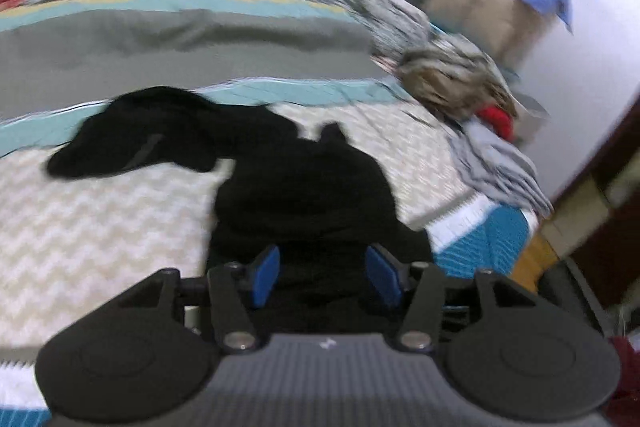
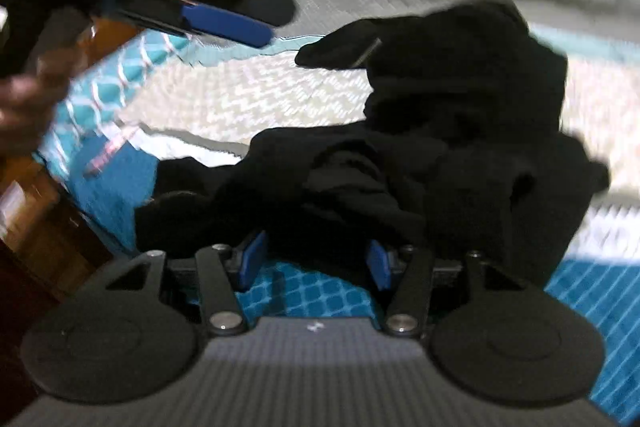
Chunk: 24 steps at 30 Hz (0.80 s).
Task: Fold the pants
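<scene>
Lying crumpled: black pants (image 1: 280, 171) on bed (image 1: 100, 227)

Black pants (image 1: 280, 171) lie crumpled on the bedspread (image 1: 100, 227).

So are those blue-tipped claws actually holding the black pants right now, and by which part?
Neither. The left gripper and right gripper are both open just above the crumpled black pants, gripping nothing.
</scene>
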### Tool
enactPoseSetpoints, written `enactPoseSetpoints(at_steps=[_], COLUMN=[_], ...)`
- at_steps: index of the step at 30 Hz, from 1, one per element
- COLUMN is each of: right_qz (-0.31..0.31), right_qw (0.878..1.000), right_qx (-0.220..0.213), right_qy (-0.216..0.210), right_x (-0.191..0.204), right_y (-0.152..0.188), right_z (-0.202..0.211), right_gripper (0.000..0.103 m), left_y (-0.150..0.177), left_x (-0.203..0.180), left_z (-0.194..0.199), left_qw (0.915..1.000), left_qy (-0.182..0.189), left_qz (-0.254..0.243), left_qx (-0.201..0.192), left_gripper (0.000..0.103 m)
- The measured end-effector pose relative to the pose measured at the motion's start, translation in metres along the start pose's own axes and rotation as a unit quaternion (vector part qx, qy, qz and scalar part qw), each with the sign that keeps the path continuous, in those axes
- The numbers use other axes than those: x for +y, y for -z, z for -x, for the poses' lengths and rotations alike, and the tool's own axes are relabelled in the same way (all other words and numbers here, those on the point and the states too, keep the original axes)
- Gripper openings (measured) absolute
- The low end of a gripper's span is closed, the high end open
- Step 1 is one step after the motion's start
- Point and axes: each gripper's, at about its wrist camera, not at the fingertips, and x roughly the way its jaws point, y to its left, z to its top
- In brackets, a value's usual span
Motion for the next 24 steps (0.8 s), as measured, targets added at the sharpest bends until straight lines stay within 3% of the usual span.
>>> enactPoseSetpoints(at_steps=[6, 8, 12, 13, 14, 15, 18, 21, 24], right_qz=[-0.101, -0.138, -0.164, -0.169, -0.173, -0.178, -0.191, -0.179, -0.168], right_qw=[0.993, 0.987, 0.981, 0.980, 0.980, 0.979, 0.976, 0.977, 0.980], right_qx=[-0.020, -0.020, -0.024, -0.025, -0.026, -0.027, -0.035, -0.044, -0.043], right_qy=[-0.062, -0.080, -0.098, -0.099, -0.099, -0.099, -0.103, -0.106, -0.100], right_x=[-0.030, -0.040, -0.044, -0.044, -0.045, -0.047, -0.050, -0.045, -0.040], right_y=[0.006, 0.011, 0.016, 0.016, 0.017, 0.018, 0.020, 0.016, 0.011], right_z=[0.001, 0.004, 0.005, 0.007, 0.008, 0.010, 0.016, 0.019, 0.018], right_gripper=[0.056, 0.057, 0.057, 0.057, 0.057, 0.057, 0.057, 0.057, 0.062], left_y=[-0.005, -0.008, -0.006, -0.003, 0.001, 0.004, -0.006, -0.026, -0.030], left_x=[-0.039, -0.053, -0.079, -0.082, -0.082, -0.079, -0.053, -0.016, 0.040], left_z=[-0.049, -0.067, -0.104, -0.113, -0.120, -0.124, -0.100, -0.037, 0.042], left_qw=[0.9952, 0.9916, 0.9819, 0.9800, 0.9784, 0.9772, 0.9881, 0.9984, 0.9974], left_qy=[0.038, 0.057, 0.065, 0.053, 0.037, 0.025, 0.039, 0.027, -0.001], left_qz=[-0.068, -0.085, -0.118, -0.125, -0.132, -0.134, -0.075, -0.025, 0.052], left_qx=[0.060, 0.080, 0.133, 0.145, 0.155, 0.163, 0.128, 0.043, -0.050], left_gripper=[0.052, 0.060, 0.061, 0.048, 0.019, 0.013, 0.009, 0.005, 0.004])
